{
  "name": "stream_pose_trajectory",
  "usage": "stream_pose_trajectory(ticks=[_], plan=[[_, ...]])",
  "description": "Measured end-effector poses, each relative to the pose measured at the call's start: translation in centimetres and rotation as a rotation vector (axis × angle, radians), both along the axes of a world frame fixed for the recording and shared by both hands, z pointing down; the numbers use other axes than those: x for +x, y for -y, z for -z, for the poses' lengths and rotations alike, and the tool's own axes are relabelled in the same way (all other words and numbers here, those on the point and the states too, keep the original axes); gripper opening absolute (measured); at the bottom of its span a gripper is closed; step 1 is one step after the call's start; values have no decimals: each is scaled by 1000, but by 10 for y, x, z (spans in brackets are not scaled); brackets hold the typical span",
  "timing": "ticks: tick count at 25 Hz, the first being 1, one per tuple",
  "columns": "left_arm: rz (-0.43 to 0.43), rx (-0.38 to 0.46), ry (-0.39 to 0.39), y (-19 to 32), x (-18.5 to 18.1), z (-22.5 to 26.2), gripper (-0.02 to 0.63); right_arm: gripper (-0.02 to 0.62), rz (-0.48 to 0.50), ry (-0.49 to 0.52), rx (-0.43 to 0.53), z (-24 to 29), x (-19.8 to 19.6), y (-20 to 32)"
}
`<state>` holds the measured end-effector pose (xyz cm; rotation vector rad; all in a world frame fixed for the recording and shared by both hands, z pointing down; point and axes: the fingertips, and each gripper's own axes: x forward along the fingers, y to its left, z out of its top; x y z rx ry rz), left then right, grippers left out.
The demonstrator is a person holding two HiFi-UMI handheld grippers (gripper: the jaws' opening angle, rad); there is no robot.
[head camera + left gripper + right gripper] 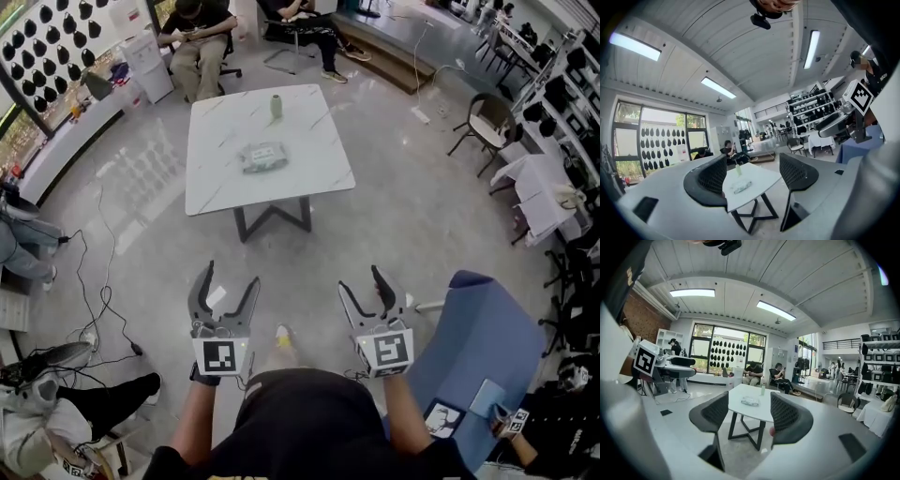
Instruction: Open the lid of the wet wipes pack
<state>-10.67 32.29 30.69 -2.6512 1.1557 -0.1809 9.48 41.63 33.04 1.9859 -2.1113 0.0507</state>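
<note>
Polished grey floor [412, 216] of a large workroom, with a white counter [216, 178] on a dark crossed frame well ahead. On the counter, near its middle, the wet wipes pack [263, 157], lying flat. Lid apparently closed, though too small in every view to tell for sure. Beyond the pack, toward the far edge, a pale green bottle [277, 107], upright and apart from it. Held low and close to the body, side by side: left hand-held gripper [232, 275], jaws spread wide around empty air, and right hand-held gripper [360, 278], likewise spread and holding nothing. Both well short of the counter, well apart from pack and bottle. In each gripper view, counter and pack framed far off in the gap between the jaws. To the right, a blue chair [478, 337]. Past the counter's far side, seated people [199, 42].
</note>
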Motion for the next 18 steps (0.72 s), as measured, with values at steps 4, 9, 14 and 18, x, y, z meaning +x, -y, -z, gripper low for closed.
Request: stream_pose_trajectory(ticks=[4,9,14,18], plan=[[-40,3,8,45,-11,2,362,273,1,-21,-16,7,-19,50],[-67,-14,2,91,-19,-7,362,270,20,-62,-21,10,-38,101],[-69,-33,-19,120,-28,-20,362,258,11,-61,-62,-5,-46,130],[-67,-47,23,140,-31,-31,362,250,28,-69,-64,-11,-49,154]])
